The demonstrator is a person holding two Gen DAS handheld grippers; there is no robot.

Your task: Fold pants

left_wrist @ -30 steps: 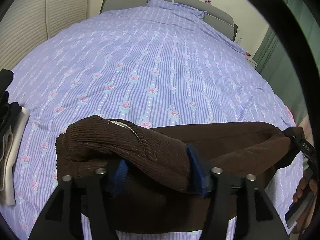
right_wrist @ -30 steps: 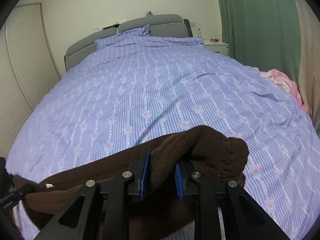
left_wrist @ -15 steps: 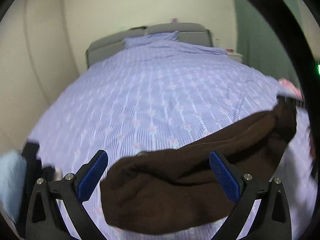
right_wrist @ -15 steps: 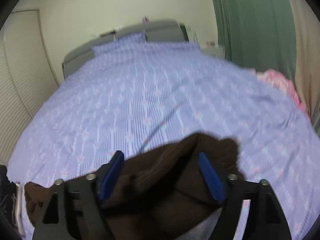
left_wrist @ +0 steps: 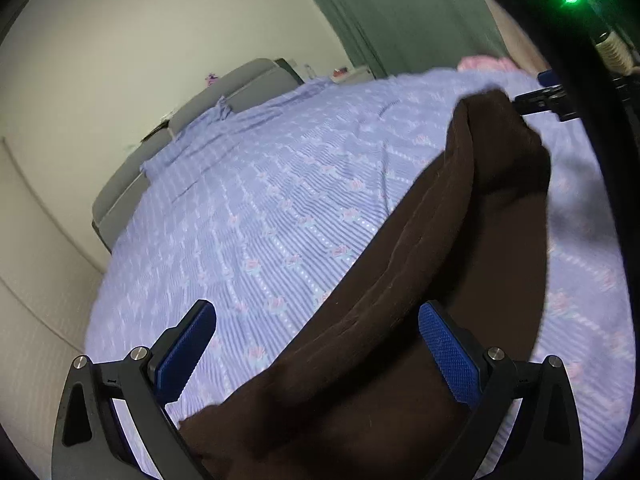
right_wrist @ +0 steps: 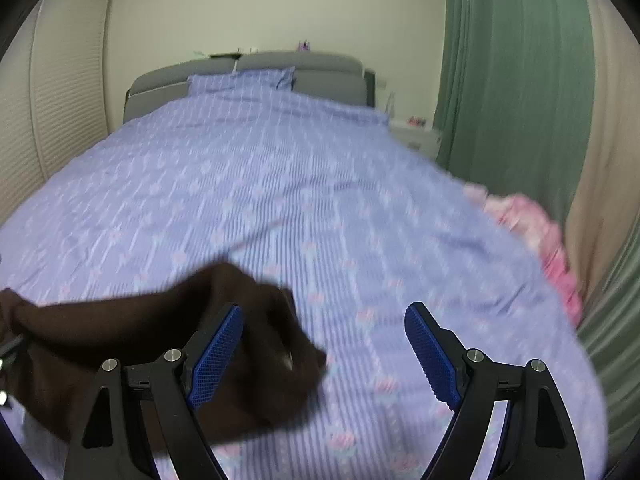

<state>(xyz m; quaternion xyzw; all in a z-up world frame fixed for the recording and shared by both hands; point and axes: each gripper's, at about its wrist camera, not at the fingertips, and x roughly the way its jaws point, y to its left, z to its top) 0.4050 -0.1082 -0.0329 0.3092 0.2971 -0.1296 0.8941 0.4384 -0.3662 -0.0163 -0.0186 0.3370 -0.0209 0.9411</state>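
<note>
The dark brown pants (left_wrist: 420,320) lie folded in a long band on the purple flowered bedspread (left_wrist: 260,220). My left gripper (left_wrist: 316,344) is open and empty just above their near end. In the right wrist view the pants (right_wrist: 160,340) lie at the lower left. My right gripper (right_wrist: 324,348) is open and empty, with its left pad (right_wrist: 218,352) over the pants' end. The right gripper's tip also shows in the left wrist view (left_wrist: 540,100) beyond the pants' far end.
A grey headboard (right_wrist: 260,68) and a pillow (right_wrist: 240,78) stand at the far end of the bed. Green curtains (right_wrist: 512,80) hang on the right. A pink cloth (right_wrist: 536,240) lies at the bed's right edge. White louvred doors (right_wrist: 60,100) are on the left.
Both grippers were shut on the pants a second ago. They have opened, let the pants drop on the bed and drawn back; the left view has swung to the right.
</note>
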